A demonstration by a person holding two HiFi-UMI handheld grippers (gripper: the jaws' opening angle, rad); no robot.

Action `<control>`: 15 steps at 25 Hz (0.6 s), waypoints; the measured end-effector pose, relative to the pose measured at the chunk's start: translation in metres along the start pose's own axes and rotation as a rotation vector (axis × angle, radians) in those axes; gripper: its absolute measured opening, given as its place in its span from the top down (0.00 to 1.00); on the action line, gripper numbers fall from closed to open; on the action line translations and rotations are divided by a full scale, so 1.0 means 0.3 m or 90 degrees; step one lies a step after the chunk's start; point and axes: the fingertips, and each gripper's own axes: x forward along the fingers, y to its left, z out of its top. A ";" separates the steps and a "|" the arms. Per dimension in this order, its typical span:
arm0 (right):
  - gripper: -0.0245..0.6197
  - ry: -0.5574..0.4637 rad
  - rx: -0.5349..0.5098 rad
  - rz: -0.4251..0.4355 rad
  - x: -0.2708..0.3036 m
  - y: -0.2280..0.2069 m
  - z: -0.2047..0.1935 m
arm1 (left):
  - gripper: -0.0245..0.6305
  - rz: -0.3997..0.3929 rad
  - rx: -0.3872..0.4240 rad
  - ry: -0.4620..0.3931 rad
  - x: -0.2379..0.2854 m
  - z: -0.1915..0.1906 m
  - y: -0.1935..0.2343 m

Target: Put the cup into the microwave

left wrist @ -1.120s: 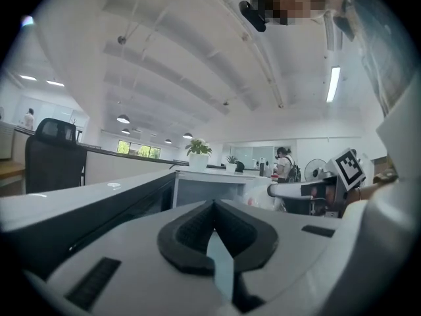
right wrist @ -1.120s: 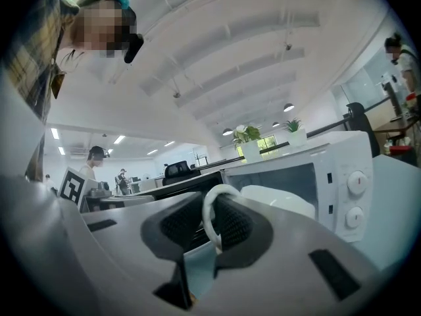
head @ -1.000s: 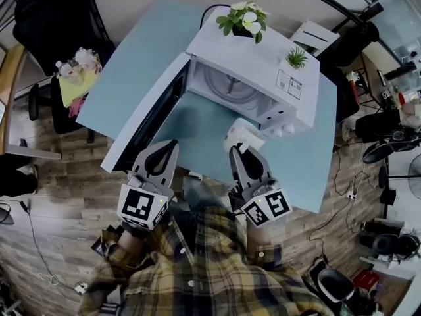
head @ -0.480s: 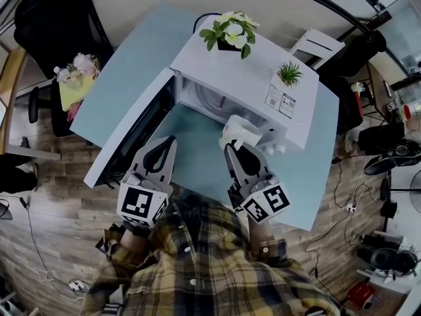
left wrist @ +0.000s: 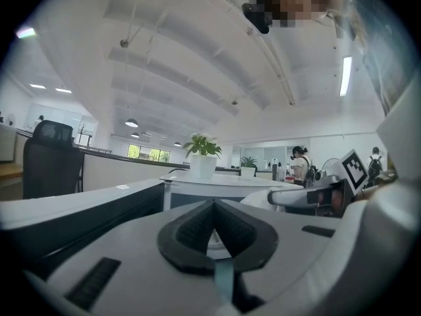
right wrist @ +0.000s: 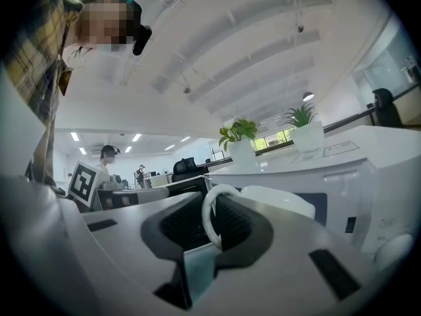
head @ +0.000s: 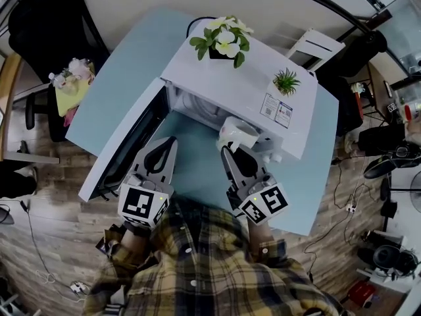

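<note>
A white cup (head: 238,135) hangs by its handle in my right gripper (head: 228,151), which is shut on it. In the right gripper view the handle loop (right wrist: 209,217) sits between the pads and the cup body (right wrist: 279,202) lies just beyond the jaws. The cup is at the front of the white microwave (head: 230,87), by the right side of its open cavity. The microwave door (head: 122,147) stands swung out to the left. My left gripper (head: 168,143) is shut with nothing in it, over the table between the door and the cup.
A flowering pot (head: 220,41) and a small green plant (head: 286,82) stand on top of the microwave. The light-blue table (head: 131,78) carries it. A black chair (head: 46,18) and a stool with soft toys (head: 74,78) are at the left.
Both grippers have moved forward toward the microwave. The cup went from in front of the control panel to the mouth of the cavity, still held.
</note>
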 end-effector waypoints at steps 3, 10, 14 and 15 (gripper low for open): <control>0.86 0.002 0.000 -0.009 0.019 -0.007 0.001 | 0.97 -0.013 -0.002 0.008 0.025 -0.002 0.013; 0.86 0.007 -0.008 -0.017 0.039 -0.014 0.000 | 0.97 -0.040 0.003 0.023 0.057 -0.005 0.009; 0.86 0.013 -0.018 -0.020 0.049 -0.020 -0.015 | 0.97 -0.044 0.003 0.034 0.050 -0.025 0.004; 0.86 0.015 -0.022 -0.020 0.052 -0.022 -0.019 | 0.97 -0.044 0.002 0.036 0.048 -0.031 0.004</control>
